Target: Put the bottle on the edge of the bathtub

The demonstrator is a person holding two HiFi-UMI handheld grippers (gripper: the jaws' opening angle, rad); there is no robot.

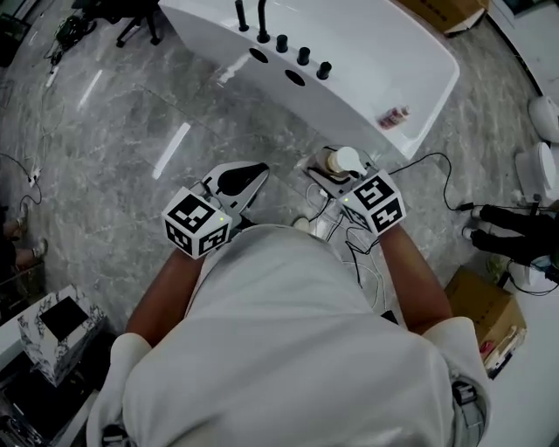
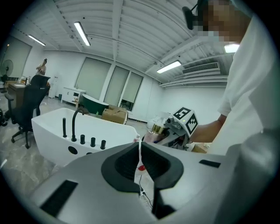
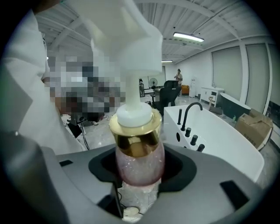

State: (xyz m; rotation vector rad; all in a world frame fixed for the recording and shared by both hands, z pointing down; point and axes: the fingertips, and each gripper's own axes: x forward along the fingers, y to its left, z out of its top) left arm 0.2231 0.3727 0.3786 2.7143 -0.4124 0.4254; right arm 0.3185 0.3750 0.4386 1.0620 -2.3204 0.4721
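Fingers [image 3: 179,171] clamping bottle [image 3: 139,164]: right gripper view only.

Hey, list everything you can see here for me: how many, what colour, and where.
Bathtub: one, white, ahead.
Faucet: one, black, tub rim.
Bottle: one, pink, gold collar, in right gripper.
Small bottle: one, pink, lying on tub, right end.
Boxes: two, brown, beyond tub and floor right.
Chair: one, black, far left.
Left gripper: one, grey, fingers shut, empty.
Right gripper: one, grey, fingers shut on bottle.
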